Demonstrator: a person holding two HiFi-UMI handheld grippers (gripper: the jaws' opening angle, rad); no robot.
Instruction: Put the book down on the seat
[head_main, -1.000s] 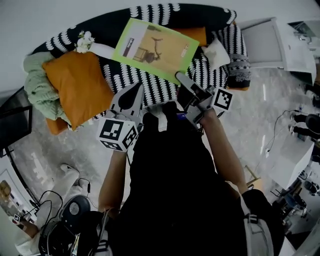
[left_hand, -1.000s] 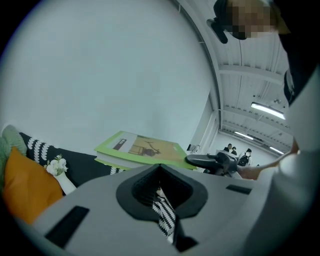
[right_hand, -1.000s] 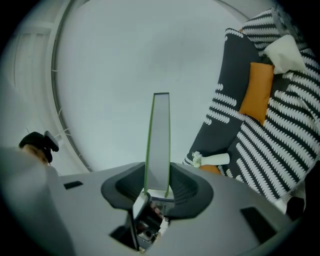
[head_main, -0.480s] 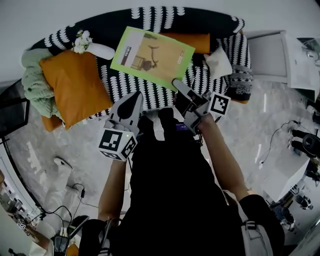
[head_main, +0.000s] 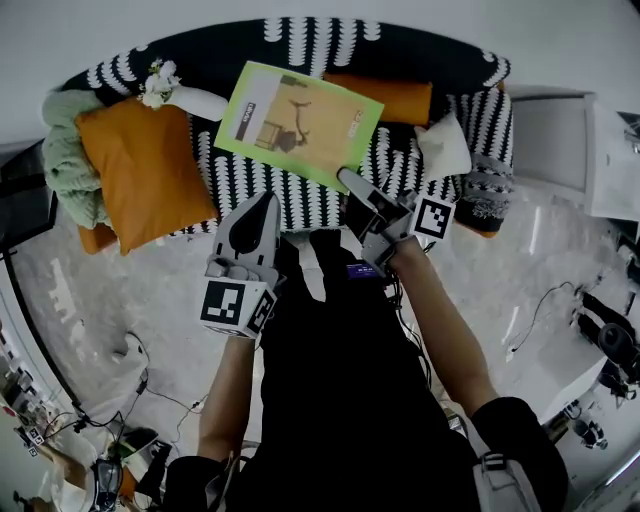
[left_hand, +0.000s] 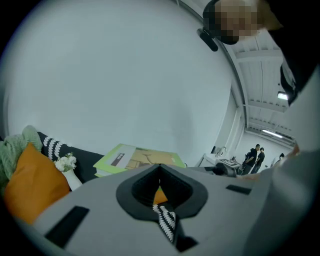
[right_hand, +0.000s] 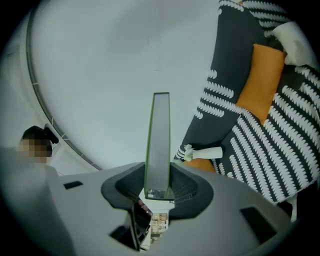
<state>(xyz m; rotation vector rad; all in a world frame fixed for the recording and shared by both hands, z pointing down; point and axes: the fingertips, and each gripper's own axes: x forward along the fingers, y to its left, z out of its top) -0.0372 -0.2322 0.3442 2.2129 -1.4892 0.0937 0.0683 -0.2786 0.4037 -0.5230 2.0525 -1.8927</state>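
A thin book (head_main: 298, 122) with a green and yellow cover hangs flat over the black-and-white patterned sofa seat (head_main: 240, 178). My right gripper (head_main: 348, 180) is shut on the book's near right corner. In the right gripper view the book (right_hand: 160, 140) stands edge-on between the jaws of the right gripper (right_hand: 159, 186). My left gripper (head_main: 264, 206) is to the left over the seat's front edge, shut and empty. In the left gripper view the left gripper (left_hand: 160, 170) has its tips together, and the book (left_hand: 136, 157) shows beyond them.
On the sofa lie a big orange cushion (head_main: 145, 170), a green knitted blanket (head_main: 62, 165), a white vase with flowers (head_main: 188, 99), a second orange cushion (head_main: 395, 98) and a white cushion (head_main: 445, 148). A white side table (head_main: 550, 140) stands to the right. People (left_hand: 257, 155) stand far off.
The book and my right gripper have shifted a little left and toward me in the head view. The left gripper has dropped slightly lower in that view. Both keep their jaws as before.
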